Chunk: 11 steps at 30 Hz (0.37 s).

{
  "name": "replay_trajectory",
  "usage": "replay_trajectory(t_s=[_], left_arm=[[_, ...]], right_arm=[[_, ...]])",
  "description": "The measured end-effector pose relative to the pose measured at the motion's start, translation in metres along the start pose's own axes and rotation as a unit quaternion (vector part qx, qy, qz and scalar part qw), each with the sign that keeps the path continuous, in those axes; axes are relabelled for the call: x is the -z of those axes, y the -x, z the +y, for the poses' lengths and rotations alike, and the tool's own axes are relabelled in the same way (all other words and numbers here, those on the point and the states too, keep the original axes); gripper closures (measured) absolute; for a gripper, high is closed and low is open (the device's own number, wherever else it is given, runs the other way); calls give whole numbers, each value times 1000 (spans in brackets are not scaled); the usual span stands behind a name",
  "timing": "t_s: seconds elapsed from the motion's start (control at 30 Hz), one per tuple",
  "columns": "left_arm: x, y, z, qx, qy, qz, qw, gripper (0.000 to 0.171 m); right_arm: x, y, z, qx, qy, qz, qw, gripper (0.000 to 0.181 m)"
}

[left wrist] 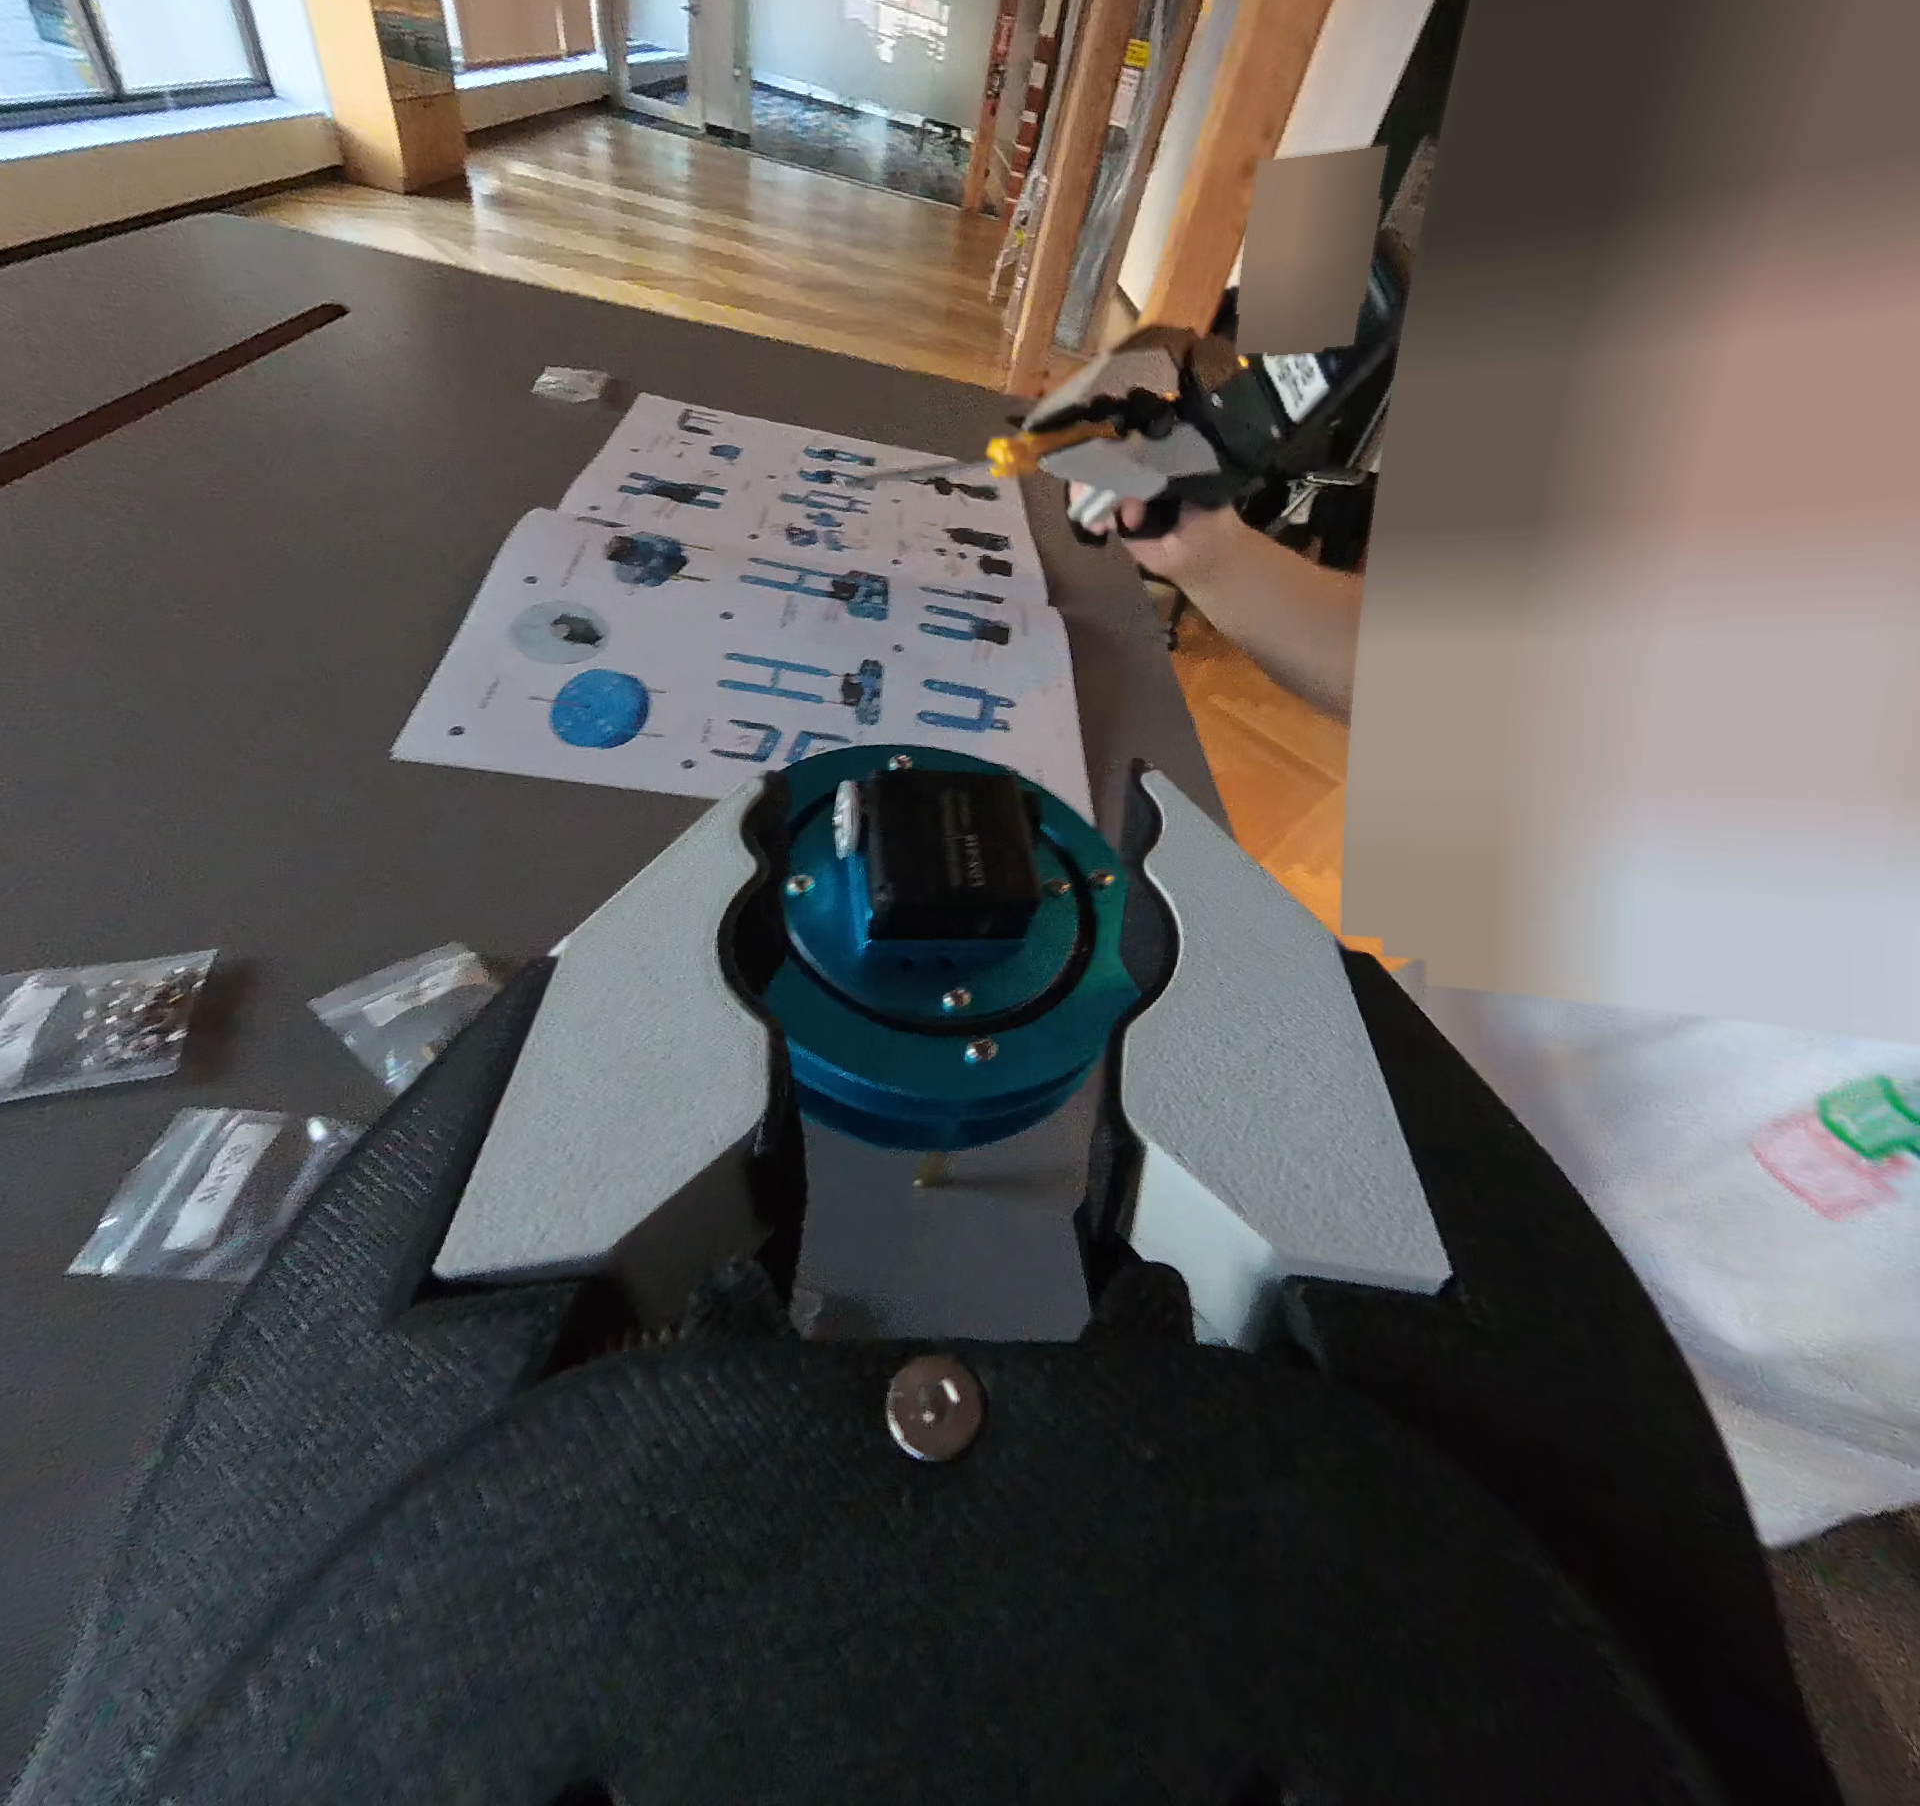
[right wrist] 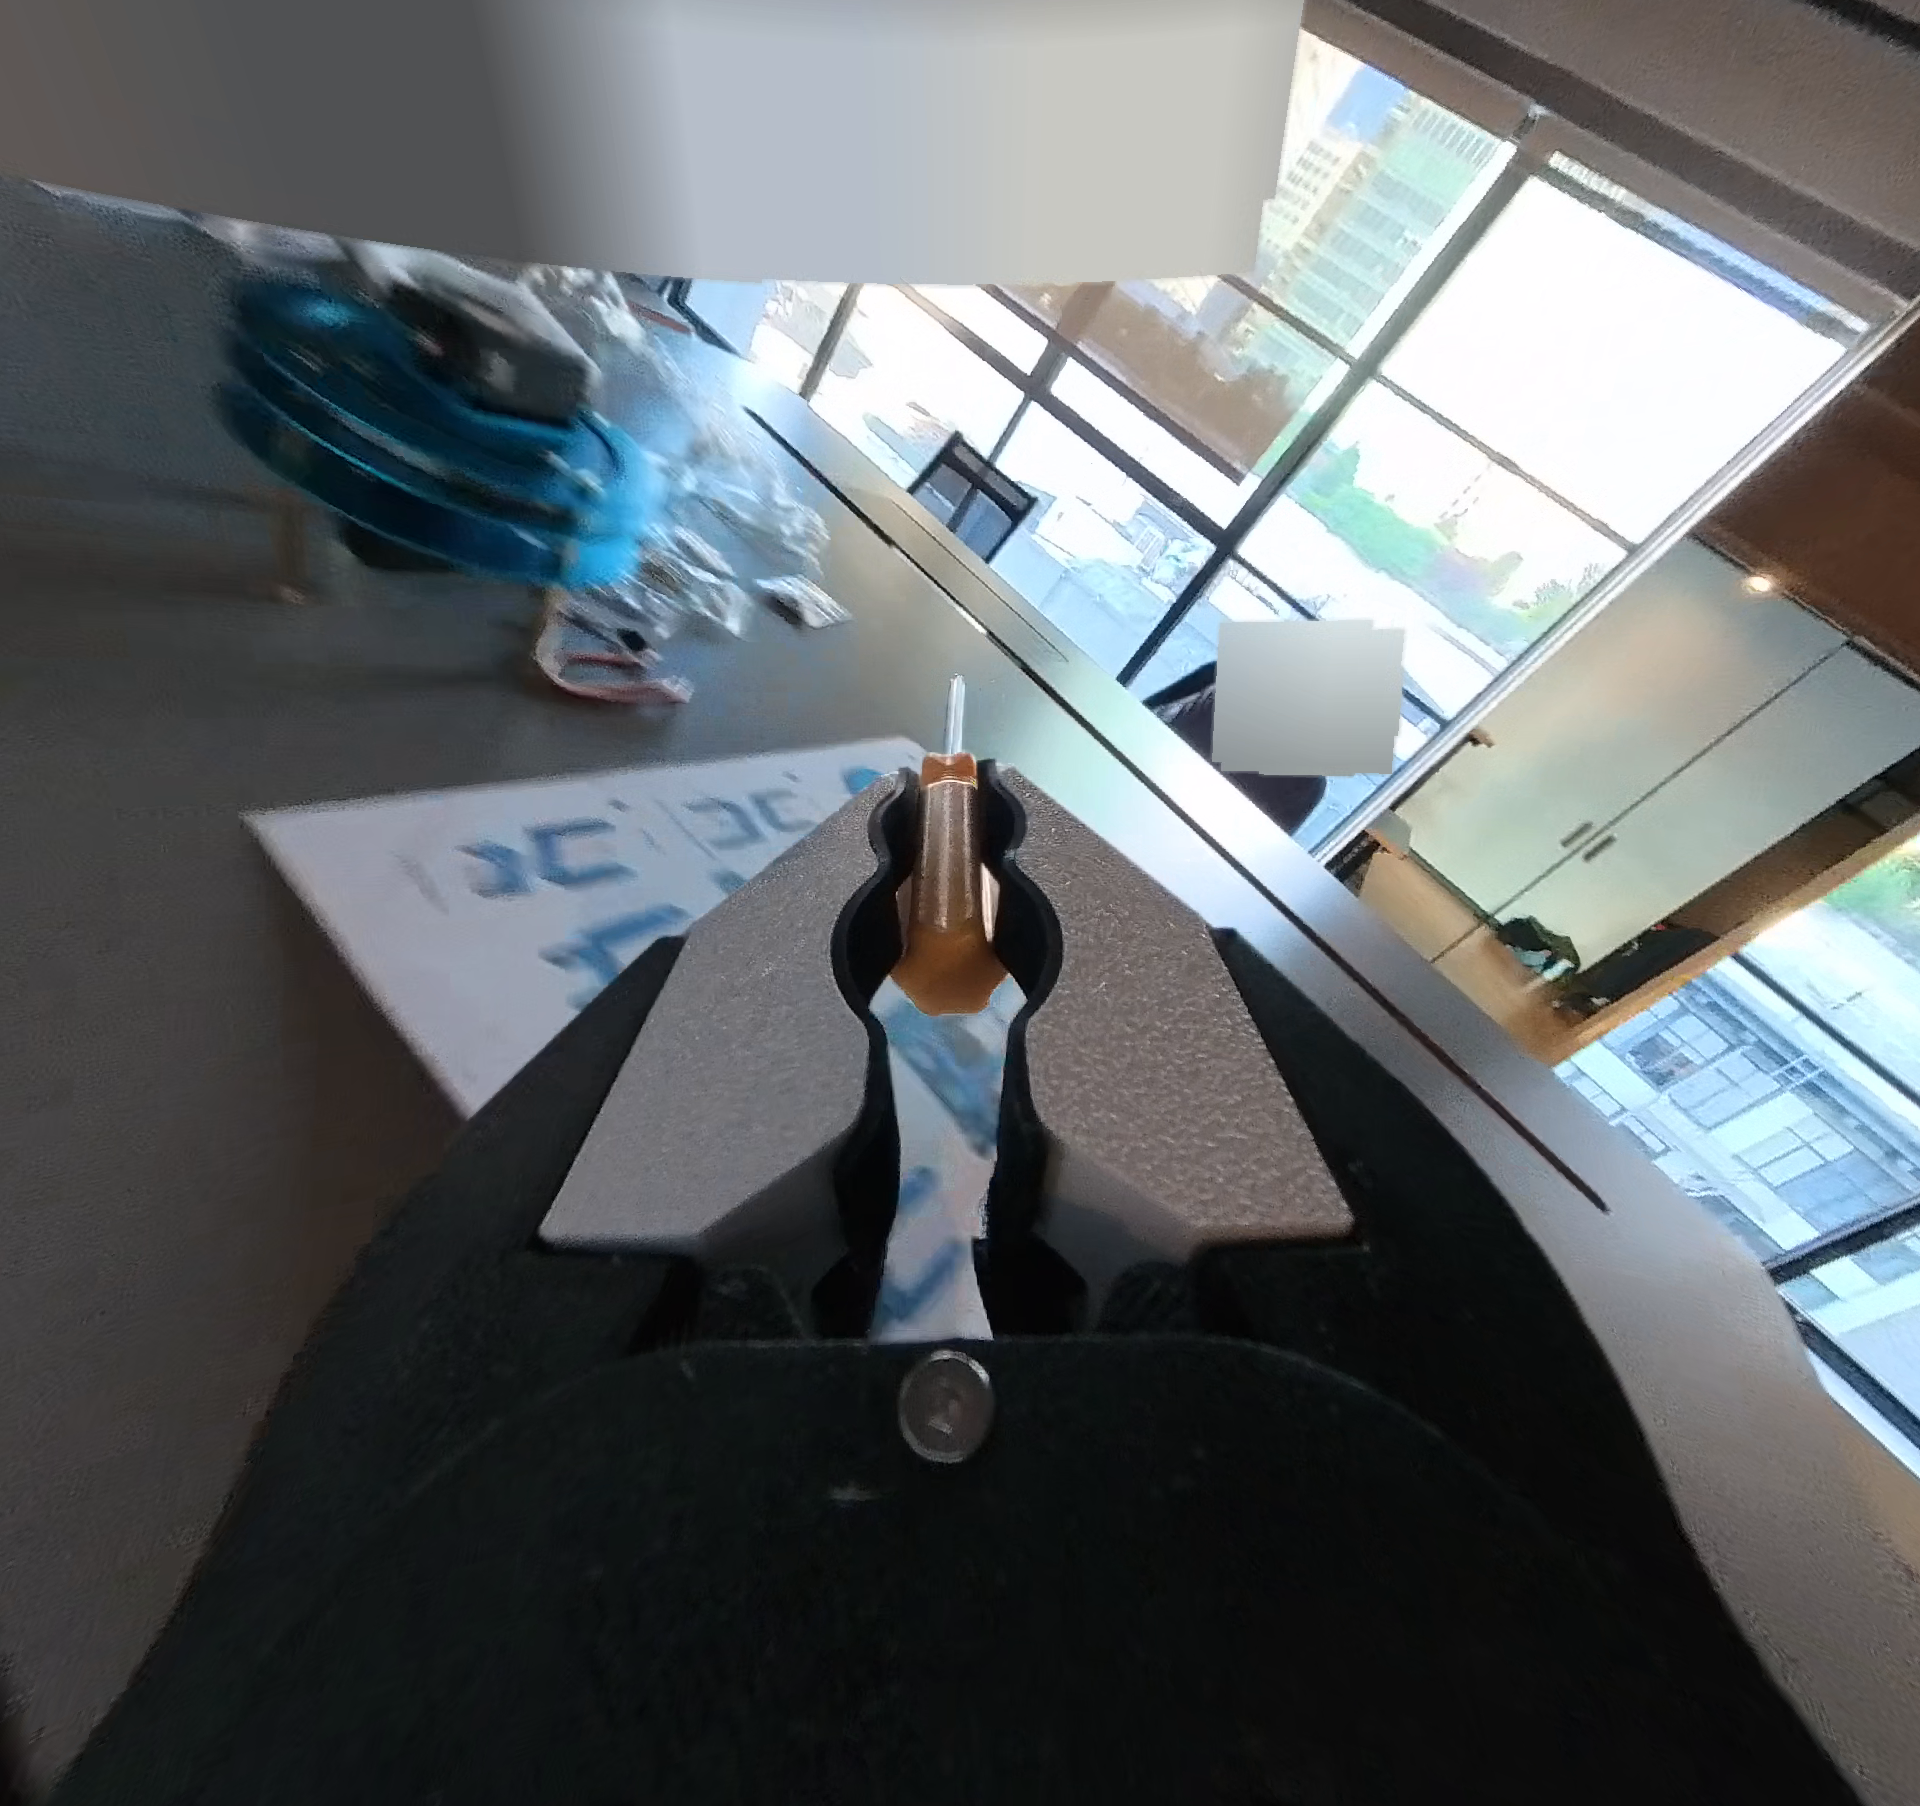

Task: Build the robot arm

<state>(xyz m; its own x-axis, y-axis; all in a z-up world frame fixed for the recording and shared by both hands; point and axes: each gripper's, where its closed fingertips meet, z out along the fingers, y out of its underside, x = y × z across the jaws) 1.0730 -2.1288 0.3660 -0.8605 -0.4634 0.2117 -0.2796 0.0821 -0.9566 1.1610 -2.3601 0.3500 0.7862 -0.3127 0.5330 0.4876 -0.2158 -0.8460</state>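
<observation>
My left gripper (left wrist: 951, 811) is shut on a blue round metal base (left wrist: 997, 1050) with a black box-shaped motor (left wrist: 951, 868) mounted on top, held above the dark table (left wrist: 260, 613). My right gripper (right wrist: 943, 780) is shut on a small screwdriver with an orange handle (right wrist: 943, 894); its thin metal tip (right wrist: 954, 702) points forward. In the left wrist view the right gripper (left wrist: 1023, 437) shows far right with the screwdriver (left wrist: 1013, 452) over the printed sheets (left wrist: 748, 613). In the right wrist view the blue base (right wrist: 416, 468) shows blurred at upper left.
White instruction sheets with blue drawings (right wrist: 582, 883) lie on the table. Several small clear bags of parts (left wrist: 104, 1018) lie at the left. A white plastic bag (left wrist: 1714, 1237) sits at the right. The table's edge (left wrist: 1164, 634) runs past the sheets; a person's forearm (left wrist: 1268, 593) is beyond it. Across from one pair of fingers to the other is roughly 25 cm.
</observation>
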Motion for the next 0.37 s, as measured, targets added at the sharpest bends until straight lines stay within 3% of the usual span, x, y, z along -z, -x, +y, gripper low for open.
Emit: replay_trajectory(t_s=[0.17,0.37], left_arm=[[-4,9,11,-38,46,-73,996,112],[-14,-2,17,-21,71,-60,995,115]], right_arm=[[-1,81,-52,-14,-2,-5,1000,172],[-18,138,-93,-70,-29,-1,997,172]])
